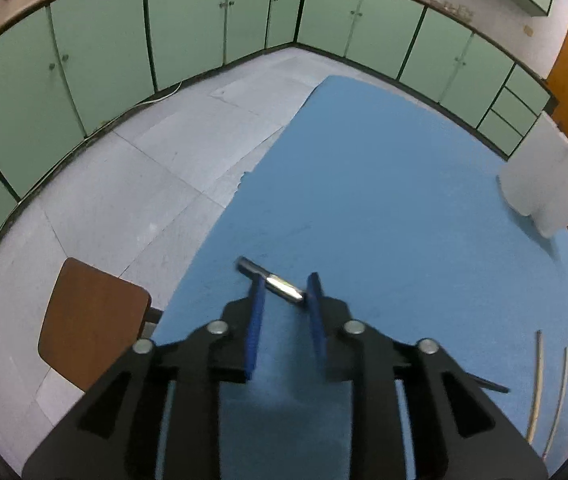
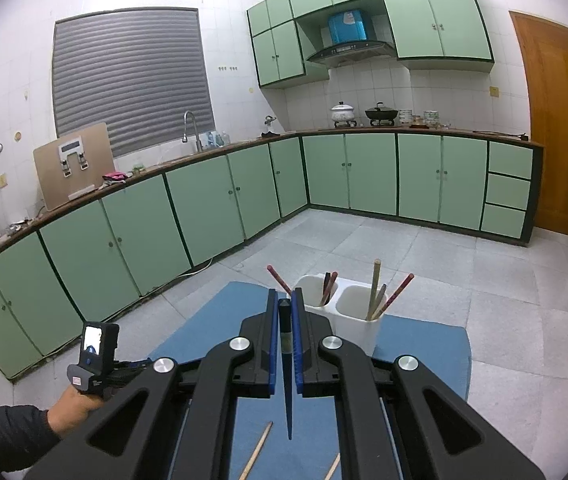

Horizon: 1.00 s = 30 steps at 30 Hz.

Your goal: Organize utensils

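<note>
Chopstick [image 2: 285,360], dark, slim, tapered, between blue fingers [image 2: 298,344]

Each claw is a black plastic frame with angular cut-outs, round silver bolt heads at its joints, and two flat blue ribbed fingers: left claw [image 1: 286,292], right claw [image 2: 285,300]. The person's hand [image 2: 73,410] emerges from a dark sleeve [image 2: 3,432].
</note>
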Available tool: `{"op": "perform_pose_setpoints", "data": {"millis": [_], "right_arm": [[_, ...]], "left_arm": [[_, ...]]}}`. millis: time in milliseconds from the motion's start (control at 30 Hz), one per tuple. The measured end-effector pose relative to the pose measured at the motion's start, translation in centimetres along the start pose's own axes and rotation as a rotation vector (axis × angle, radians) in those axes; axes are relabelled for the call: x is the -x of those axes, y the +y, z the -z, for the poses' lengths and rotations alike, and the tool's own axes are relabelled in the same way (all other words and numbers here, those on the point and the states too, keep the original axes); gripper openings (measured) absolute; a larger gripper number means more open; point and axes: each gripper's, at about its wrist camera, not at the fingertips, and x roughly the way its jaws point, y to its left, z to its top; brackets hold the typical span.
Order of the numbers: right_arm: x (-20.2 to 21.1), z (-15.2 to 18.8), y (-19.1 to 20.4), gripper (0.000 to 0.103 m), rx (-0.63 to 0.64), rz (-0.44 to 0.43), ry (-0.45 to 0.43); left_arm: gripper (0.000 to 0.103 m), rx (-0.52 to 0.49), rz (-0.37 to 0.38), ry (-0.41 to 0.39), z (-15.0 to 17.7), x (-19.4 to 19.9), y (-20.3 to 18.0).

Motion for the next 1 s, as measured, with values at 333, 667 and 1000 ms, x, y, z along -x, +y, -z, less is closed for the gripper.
{"op": "perform_pose_setpoints", "data": {"millis": [333,667,1000], "right_arm": [[-0.1,0.0,-0.7,0.006,-0.007,0.009,0.012],[0.0,0.1,-1.0,0.006,-0.008,0.021,0.016],[-0.4,0.3,-1.8,0.006,-0.015,0.028,0.027]], "left_arm": [[0.025,-0.092,0.119,0.006,-1.1,-1.1,-2.5],[0.026,-0.224,0.126,0.023,-2.2,-2.7,-6.0],[0.007,-0.266,0.137,0.014,-4.0,-3.2,-8.0]]}}
